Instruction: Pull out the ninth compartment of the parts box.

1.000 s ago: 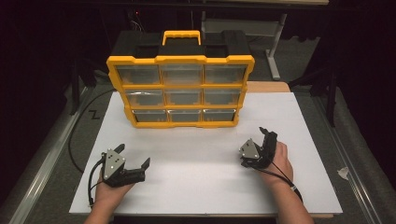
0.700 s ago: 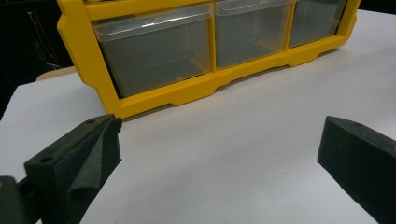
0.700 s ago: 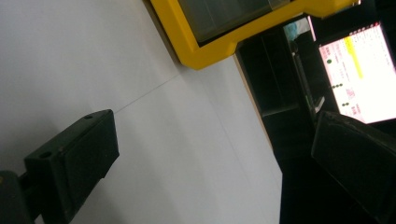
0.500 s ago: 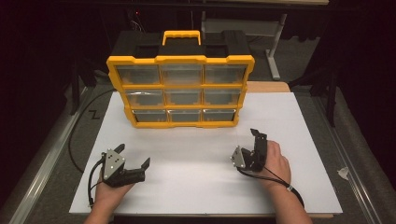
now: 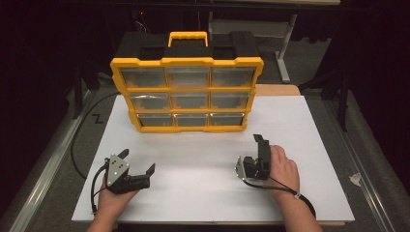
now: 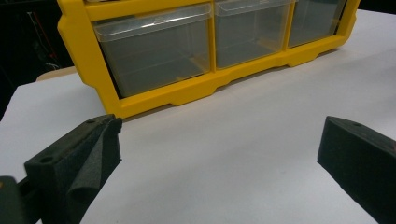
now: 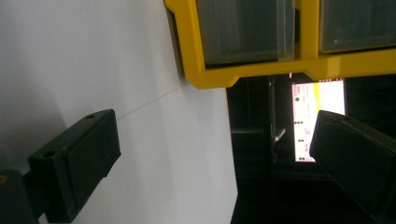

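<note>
The yellow drawer organizer (image 5: 187, 94) stands upright near the far edge of the white bench (image 5: 300, 140), its long axis running left to right and its clear drawers facing the person. Bare bench surface lies open between it and the near edge. The left gripper (image 5: 138, 164) sits by the near left corner, fingers (image 6: 74, 168) spread apart and empty. The right gripper (image 5: 251, 152), tipped on its side toward the near right, also has its fingers wide and empty. Both are well apart from the organizer.
</note>
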Demonstrator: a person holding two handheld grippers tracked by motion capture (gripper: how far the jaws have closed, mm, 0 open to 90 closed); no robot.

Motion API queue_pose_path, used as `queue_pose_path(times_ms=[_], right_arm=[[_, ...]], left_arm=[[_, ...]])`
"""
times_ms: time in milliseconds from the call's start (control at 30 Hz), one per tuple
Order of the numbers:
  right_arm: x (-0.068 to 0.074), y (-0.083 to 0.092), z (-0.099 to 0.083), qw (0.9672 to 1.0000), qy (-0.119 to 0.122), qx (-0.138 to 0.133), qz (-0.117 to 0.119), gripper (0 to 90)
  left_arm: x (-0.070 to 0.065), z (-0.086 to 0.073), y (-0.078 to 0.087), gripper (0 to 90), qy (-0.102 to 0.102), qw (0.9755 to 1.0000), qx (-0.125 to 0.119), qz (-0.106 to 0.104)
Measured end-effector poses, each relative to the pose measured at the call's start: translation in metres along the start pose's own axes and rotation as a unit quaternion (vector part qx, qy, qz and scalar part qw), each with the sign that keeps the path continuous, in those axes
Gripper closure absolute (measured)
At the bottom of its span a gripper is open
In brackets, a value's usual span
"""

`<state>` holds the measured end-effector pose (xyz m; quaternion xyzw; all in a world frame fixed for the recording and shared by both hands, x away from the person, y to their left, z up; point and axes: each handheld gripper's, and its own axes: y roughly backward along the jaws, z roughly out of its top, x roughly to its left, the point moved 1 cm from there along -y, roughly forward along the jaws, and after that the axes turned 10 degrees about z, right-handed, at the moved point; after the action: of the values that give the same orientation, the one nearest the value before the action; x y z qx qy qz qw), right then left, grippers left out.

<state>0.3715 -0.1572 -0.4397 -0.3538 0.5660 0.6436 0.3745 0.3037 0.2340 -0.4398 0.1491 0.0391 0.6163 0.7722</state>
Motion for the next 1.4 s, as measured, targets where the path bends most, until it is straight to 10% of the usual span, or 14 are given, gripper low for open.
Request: queue_pose_path(times_ms=[833,1400], right_arm=[[0.004,-0.004,0.045,0.9983,0.013,-0.015,-0.054,17.5],[-0.029,-0.034,0.078,0.9953,0.005,-0.014,-0.096,29.5]], left_arm=[[0.005,0.002,0.002,0.3,0.003,1.0,-0.004,-0.003],[-0.001,0.002,0.002,0.3,-0.013,0.9998,-0.011,-0.007]])
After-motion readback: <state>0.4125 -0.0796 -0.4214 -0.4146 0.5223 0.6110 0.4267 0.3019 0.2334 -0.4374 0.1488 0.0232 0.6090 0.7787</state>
